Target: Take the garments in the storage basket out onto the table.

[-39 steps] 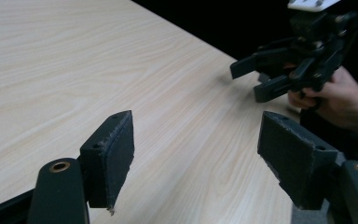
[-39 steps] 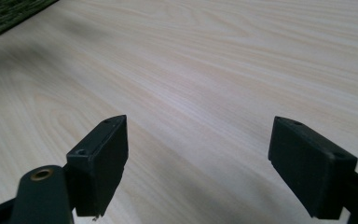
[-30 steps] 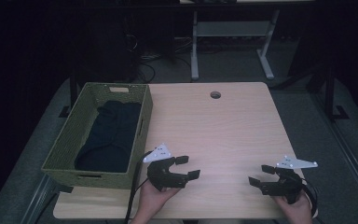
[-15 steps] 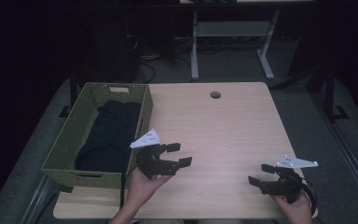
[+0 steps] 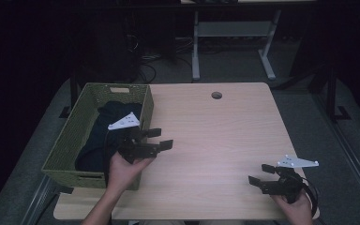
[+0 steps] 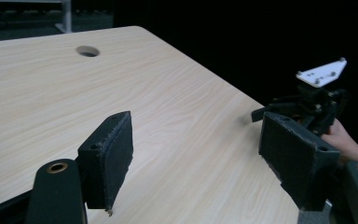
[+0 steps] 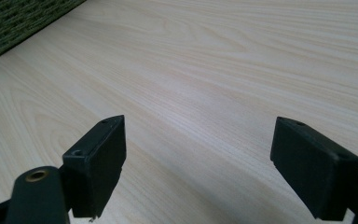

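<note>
At the near left of the pale wood-grain table (image 5: pixel 215 136), the left gripper (image 5: pixel 161 139) hangs beside the right wall of a green woven basket (image 5: pixel 75 136), its two black jaws spread apart with nothing between them. A grey three-cornered plate sits on top of it, over the basket's rim. The basket is rectangular, with a coarse plaited texture and a slot handle cut in its far wall; inside lies a dark cloth (image 5: pixel 103 131), soft and crumpled, though the dim light makes its folds hard to read, and it may be more than one piece. In the left gripper view the jaw pads (image 6: pixel 109 158) look like rough, dark foam blocks with squared edges. The right gripper (image 5: pixel 258 174) rests low at the table's near right corner, well apart from the basket, its jaws also wide and empty, pointing left across the bare board. A round cable hole (image 5: pixel 216 95) pierces the table near its far edge.
</note>
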`<state>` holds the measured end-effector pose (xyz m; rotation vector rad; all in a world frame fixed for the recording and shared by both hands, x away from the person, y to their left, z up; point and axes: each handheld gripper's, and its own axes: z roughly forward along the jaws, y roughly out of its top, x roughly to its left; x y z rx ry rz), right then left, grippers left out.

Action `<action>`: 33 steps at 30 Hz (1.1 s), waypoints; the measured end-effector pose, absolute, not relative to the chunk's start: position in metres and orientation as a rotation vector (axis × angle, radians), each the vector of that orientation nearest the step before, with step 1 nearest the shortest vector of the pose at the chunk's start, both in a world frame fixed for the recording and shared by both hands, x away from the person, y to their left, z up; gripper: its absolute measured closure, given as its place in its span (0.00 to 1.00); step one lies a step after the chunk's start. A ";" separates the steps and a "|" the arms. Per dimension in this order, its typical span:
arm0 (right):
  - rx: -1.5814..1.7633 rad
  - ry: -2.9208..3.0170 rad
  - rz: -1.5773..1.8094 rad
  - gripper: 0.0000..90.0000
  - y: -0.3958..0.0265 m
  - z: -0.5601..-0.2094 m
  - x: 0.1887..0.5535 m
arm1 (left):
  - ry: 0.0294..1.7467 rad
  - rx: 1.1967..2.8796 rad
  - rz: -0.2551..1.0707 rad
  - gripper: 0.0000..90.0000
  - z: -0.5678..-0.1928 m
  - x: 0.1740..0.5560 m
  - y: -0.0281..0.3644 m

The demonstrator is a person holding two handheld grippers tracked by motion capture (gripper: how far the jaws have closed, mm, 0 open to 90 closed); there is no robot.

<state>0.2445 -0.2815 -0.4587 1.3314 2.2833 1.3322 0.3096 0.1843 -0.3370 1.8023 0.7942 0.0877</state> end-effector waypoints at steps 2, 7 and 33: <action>1.324 2.282 1.330 0.20 -0.281 -0.458 0.244 | 0.811 1.803 0.103 0.29 -0.334 0.314 0.193; 1.331 2.280 1.339 0.20 -0.282 -0.458 0.243 | 0.850 1.783 0.094 0.29 -0.327 0.324 0.215; 1.318 2.284 1.393 0.19 -0.282 -0.454 0.242 | 1.078 1.719 0.092 0.30 -0.336 0.370 0.298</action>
